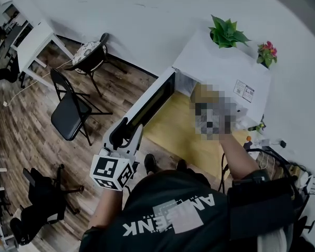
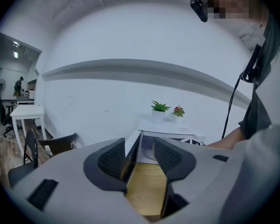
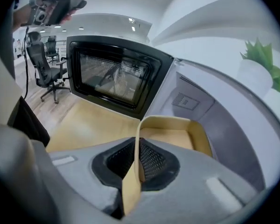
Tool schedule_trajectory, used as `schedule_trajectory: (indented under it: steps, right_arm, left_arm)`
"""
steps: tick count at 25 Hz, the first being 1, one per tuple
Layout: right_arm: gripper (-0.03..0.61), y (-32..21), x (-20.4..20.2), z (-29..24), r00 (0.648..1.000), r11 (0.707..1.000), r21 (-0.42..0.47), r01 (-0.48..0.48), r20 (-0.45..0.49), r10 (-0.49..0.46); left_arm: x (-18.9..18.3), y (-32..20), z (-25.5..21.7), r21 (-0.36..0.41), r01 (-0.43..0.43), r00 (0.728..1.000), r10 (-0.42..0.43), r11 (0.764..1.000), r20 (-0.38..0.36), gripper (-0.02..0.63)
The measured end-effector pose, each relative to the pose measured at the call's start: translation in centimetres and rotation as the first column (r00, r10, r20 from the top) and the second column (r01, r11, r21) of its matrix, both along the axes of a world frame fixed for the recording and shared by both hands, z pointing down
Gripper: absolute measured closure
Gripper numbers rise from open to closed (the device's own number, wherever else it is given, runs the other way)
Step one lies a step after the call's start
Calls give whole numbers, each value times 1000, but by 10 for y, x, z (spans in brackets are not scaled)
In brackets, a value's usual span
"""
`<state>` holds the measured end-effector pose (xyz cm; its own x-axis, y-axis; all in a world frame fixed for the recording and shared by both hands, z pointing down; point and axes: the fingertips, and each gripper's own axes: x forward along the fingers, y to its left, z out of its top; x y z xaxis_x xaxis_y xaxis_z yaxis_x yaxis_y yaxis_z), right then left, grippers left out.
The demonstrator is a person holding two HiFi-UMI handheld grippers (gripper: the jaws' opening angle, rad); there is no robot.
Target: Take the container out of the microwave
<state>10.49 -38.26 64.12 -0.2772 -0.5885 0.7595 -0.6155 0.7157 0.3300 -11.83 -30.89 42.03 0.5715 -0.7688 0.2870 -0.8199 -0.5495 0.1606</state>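
One container (image 3: 175,135), wall clamped in my right gripper (image 3: 137,161); left gripper (image 2: 141,158) jaws apart. One microwave (image 1: 215,67) at my 1 o'clock, door (image 1: 147,106) open.

The head view looks steeply down on the white box-shaped microwave (image 1: 220,72), the left gripper view faces it from farther off, the right gripper view sits at its mouth; all share its dark-framed door (image 3: 114,76).
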Motion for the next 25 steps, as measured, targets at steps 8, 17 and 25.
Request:
schedule_trajectory:
  steps: [8, 17, 25]
  right_arm:
    - [552, 45, -33, -32, 993, 997, -80, -2, 116, 11]
    - [552, 95, -59, -71, 986, 995, -95, -6, 167, 21]
    - [552, 128, -66, -132, 984, 998, -30, -62, 166, 66]
  left_arm:
    - [15, -20, -5, 25, -122, 992, 123, 992, -19, 431]
    - [35, -30, -4, 31, -257, 965, 258, 966, -38, 431]
    - [60, -38, -7, 30, -366, 929, 367, 930, -53, 439]
